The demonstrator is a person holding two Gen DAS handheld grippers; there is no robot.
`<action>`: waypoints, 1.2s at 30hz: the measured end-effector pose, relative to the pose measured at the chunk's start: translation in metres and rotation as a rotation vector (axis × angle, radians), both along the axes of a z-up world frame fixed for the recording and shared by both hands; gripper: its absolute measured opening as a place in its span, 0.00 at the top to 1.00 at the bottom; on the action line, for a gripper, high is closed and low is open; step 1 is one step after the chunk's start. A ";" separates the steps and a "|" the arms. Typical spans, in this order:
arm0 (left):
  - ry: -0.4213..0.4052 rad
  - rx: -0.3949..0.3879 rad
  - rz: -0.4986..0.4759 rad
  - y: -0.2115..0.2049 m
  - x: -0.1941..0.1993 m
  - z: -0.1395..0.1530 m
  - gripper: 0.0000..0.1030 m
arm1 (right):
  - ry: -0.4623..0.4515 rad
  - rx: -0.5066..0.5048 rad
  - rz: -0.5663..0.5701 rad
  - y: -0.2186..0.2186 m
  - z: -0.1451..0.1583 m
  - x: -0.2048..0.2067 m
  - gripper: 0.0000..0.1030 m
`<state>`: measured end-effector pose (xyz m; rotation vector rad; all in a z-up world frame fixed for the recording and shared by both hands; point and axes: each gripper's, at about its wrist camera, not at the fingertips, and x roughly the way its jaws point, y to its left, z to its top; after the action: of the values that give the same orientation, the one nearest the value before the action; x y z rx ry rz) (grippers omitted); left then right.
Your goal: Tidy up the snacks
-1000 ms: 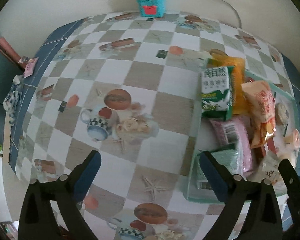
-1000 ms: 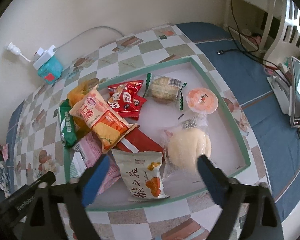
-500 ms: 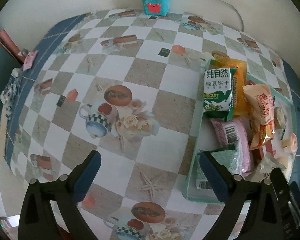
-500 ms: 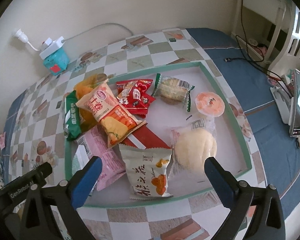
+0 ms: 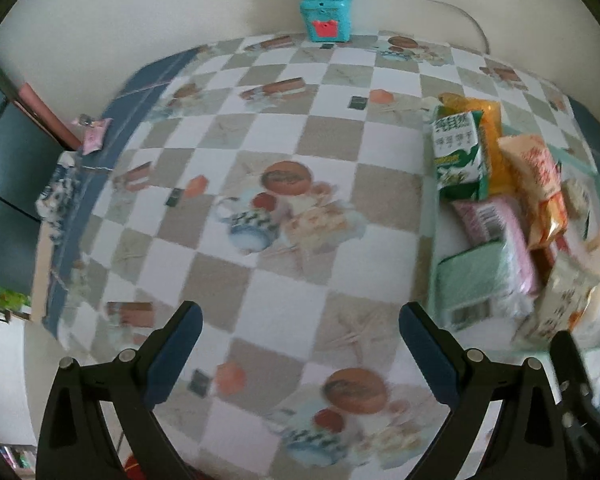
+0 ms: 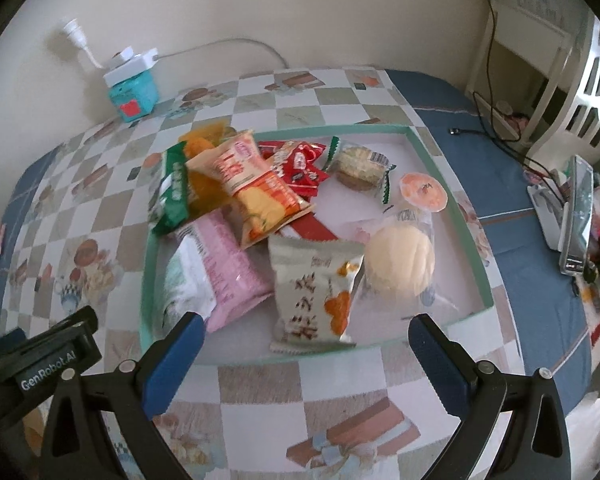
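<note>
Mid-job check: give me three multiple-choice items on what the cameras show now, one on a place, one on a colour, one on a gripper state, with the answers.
1. Where does the round pale bun in clear wrap lie?
A. Inside the shallow green-rimmed tray
B. On the blue cloth
C. On top of the teal box

2. What colour is the flat wafer packet at the tray's near left?
A. Black
B. Pink
C. Purple

3. How does the right gripper stand?
A. Shut on the bun
B. Shut on nothing
C. Open, holding nothing

Answers:
1 A: the bun sits within the tray's rim, near its right side.
2 B: its wrapper is pale pink, partly under the white persimmon-print bag.
3 C: the jaws are spread wide apart at the tray's near edge, with nothing between them.
</note>
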<state>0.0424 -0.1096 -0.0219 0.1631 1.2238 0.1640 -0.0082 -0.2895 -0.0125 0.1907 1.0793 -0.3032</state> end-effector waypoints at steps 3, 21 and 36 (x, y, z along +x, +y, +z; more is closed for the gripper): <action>0.003 -0.017 0.001 0.012 -0.013 0.001 0.04 | -0.013 -0.017 0.002 0.007 0.004 -0.013 0.00; -0.146 0.048 -0.077 0.021 -0.057 0.031 0.04 | -0.091 -0.023 -0.028 0.013 0.025 -0.070 0.00; -0.130 0.044 -0.085 0.021 -0.055 0.029 0.04 | -0.076 -0.041 0.004 0.019 0.024 -0.063 0.00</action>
<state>-0.0123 -0.0884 0.0067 0.2386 1.0823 0.1258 -0.0716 -0.2701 0.0117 0.1627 0.9972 -0.3121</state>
